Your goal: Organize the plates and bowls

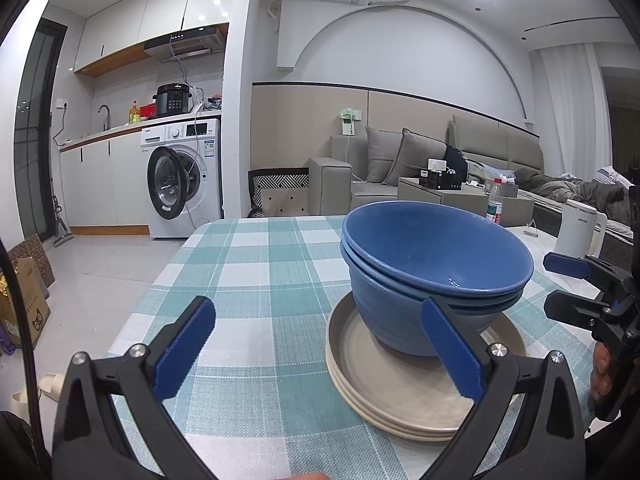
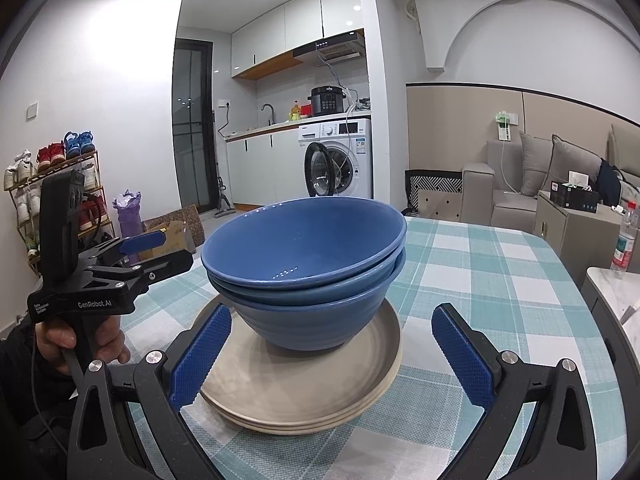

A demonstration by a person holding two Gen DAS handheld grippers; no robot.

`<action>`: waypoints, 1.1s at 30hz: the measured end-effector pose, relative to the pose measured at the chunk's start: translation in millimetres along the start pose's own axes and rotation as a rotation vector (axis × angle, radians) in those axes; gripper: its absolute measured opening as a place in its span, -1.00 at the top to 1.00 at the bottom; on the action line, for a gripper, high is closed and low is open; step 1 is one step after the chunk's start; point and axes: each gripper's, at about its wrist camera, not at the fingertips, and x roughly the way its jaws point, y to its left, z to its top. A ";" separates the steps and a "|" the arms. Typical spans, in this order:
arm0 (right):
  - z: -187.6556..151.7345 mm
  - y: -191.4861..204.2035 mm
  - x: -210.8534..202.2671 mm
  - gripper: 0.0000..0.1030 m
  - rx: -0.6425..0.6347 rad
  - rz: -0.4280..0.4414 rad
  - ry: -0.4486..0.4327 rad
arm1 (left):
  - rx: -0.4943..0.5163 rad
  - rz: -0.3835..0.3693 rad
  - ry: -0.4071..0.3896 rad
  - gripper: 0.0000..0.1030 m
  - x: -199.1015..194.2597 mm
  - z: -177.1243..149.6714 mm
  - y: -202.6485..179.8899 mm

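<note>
Nested blue bowls (image 1: 432, 256) (image 2: 304, 256) stand upright on a stack of beige plates (image 1: 360, 372) (image 2: 296, 396) on the checked tablecloth. My left gripper (image 1: 320, 350) is open just short of the stack, and its right finger (image 1: 452, 348) overlaps the bowls' lower wall and the plate rim. My right gripper (image 2: 334, 360) is open and faces the stack from the other side, with its left finger (image 2: 204, 360) over the plates' near rim. Each gripper shows in the other's view: the right gripper (image 1: 566, 286) and the left gripper (image 2: 160, 254), held by a hand. Neither holds anything.
The teal checked tablecloth (image 1: 256, 264) covers the table; its left edge drops to the floor. A white kettle (image 1: 580, 232) and a water bottle (image 1: 495, 202) (image 2: 626, 240) stand to the right on a pale surface. Beyond are a washing machine (image 1: 184, 180) and a sofa.
</note>
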 end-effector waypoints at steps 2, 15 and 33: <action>-0.2 -0.3 -0.1 -0.99 0.001 0.000 0.000 | 0.000 0.001 -0.001 -1.00 0.1 -0.2 0.1; -0.3 -0.7 -0.8 -0.99 0.004 0.002 -0.001 | -0.006 0.000 0.001 -1.00 0.3 0.6 1.4; -0.3 -0.9 -0.8 -0.99 0.005 0.001 -0.001 | -0.006 0.000 -0.001 -1.00 0.6 0.3 1.1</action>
